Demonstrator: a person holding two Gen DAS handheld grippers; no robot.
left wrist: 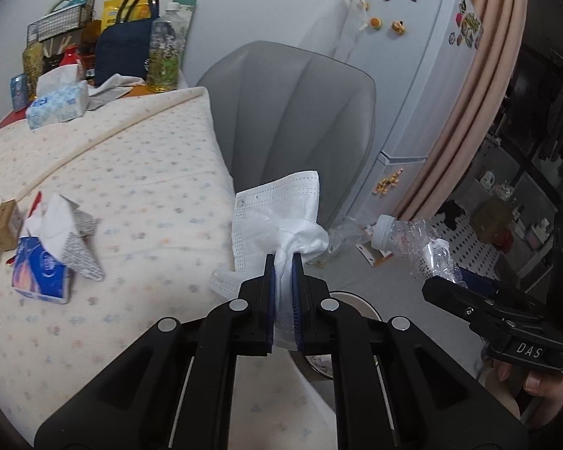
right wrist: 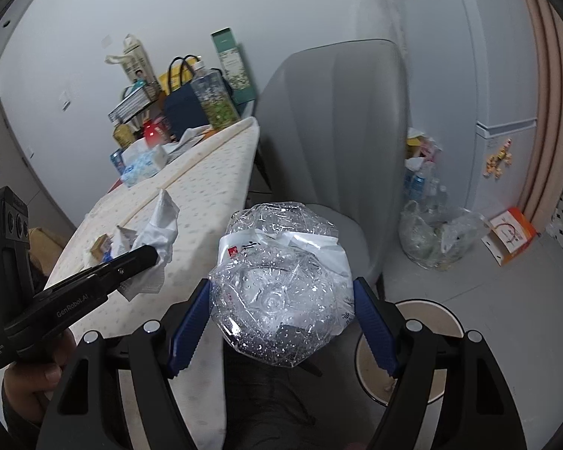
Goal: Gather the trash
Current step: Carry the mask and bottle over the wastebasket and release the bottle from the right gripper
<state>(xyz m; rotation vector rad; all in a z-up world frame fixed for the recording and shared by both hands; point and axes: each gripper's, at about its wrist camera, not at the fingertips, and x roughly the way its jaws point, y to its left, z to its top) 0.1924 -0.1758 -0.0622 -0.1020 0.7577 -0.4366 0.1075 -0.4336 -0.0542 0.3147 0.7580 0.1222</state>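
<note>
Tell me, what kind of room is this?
Probably a small home kitchen or dining corner: a fridge covered in magnets, a grey chair, and a cloth-covered table crowded with bottles, bags and tissue packs.

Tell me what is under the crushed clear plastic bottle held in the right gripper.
Below the crushed clear plastic bottle clamped in the right gripper sits a round beige bin. The bottle and gripper cover most of its inside, so its contents stay hidden.
</note>
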